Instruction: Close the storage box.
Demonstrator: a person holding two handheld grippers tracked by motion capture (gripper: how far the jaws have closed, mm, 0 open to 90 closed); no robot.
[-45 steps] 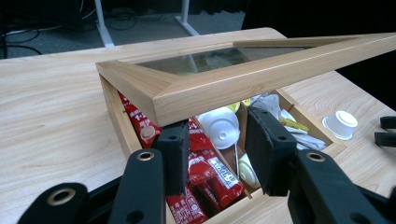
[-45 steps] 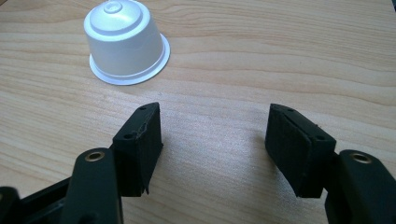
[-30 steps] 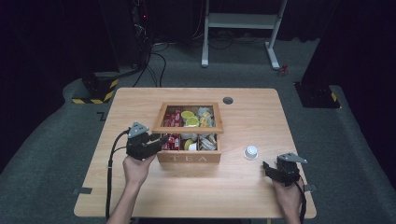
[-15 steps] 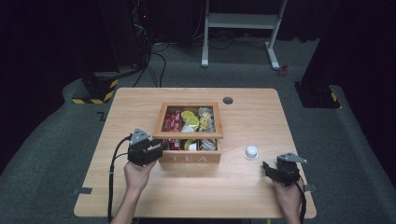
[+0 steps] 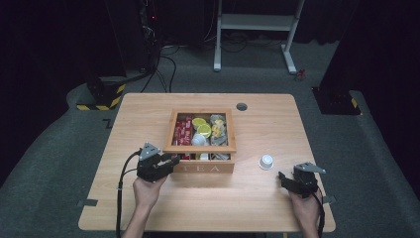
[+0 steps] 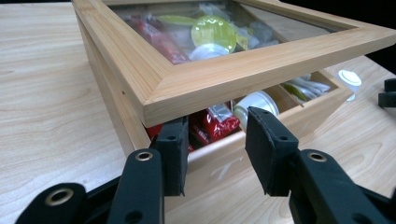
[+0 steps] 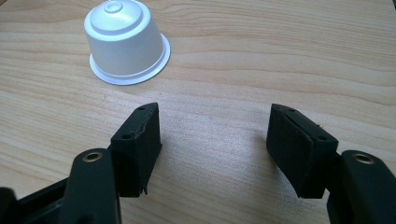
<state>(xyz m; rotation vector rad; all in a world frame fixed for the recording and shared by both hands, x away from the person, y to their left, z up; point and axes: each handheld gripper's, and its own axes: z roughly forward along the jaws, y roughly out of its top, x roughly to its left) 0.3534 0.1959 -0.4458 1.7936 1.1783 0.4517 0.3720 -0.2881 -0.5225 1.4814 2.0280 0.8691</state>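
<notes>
A wooden tea box (image 5: 203, 167) marked TEA stands mid-table, packed with red packets, yellow-topped capsules and sachets. Its glass-paned lid (image 5: 198, 148) hangs partly raised over it. My left gripper (image 5: 174, 161) is at the box's front left corner. In the left gripper view its jaws (image 6: 217, 140) stand apart just beneath the lid's front rail (image 6: 233, 74), with nothing pinched between the pads. A white capsule (image 5: 266, 161) sits upside down on the table right of the box. My right gripper (image 5: 282, 177) rests open near the front right edge, with the capsule (image 7: 126, 42) a little ahead of its left jaw.
A round cable hole (image 5: 241, 106) lies in the tabletop behind the box. Bare wood of the table (image 5: 138, 114) stretches left and in front of the box. Dark floor, cables and a white desk frame (image 5: 257, 25) are beyond the far edge.
My left gripper has sunk toward the table at the box's front left corner, and the lid's front edge has come down with it. The right gripper and capsule stayed put.
</notes>
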